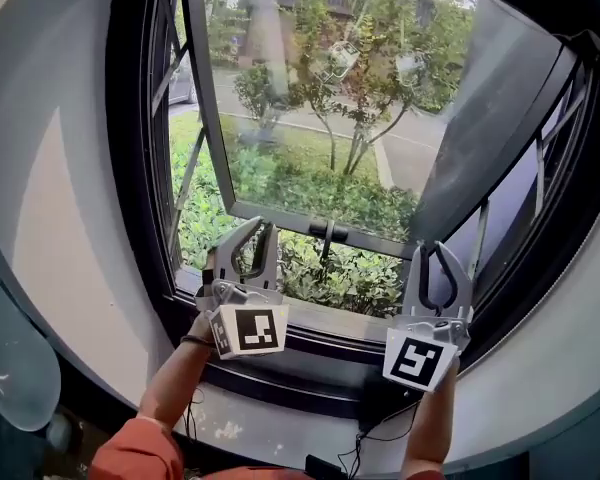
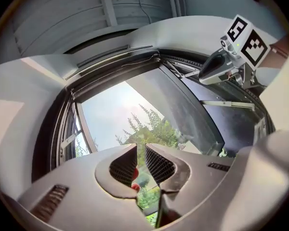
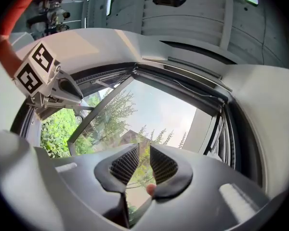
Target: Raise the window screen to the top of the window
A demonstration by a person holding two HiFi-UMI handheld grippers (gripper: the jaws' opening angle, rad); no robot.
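The dark-framed window (image 1: pixel 140 218) fills the head view, with its glass sash (image 1: pixel 310 98) swung outward and a handle (image 1: pixel 327 231) on its bottom bar. I cannot make out any screen mesh across the opening. A dark rail runs along the frame's top (image 2: pixel 118 57) (image 3: pixel 183 73). My left gripper (image 1: pixel 257 232) and right gripper (image 1: pixel 438 256) are held low in front of the sill (image 1: pixel 330 320), pointing up and out. In the gripper views the left gripper (image 2: pixel 140 160) and the right gripper (image 3: pixel 143 165) each show a narrow gap with nothing in it.
White wall (image 1: pixel 50 188) flanks the window on both sides. A grey panel (image 1: pixel 485 138) slants along the right of the opening. Bushes (image 1: pixel 340 273) and a road lie outside. Cables (image 1: pixel 375 438) hang below the sill. An orange sleeve (image 1: pixel 145 453) shows at the bottom.
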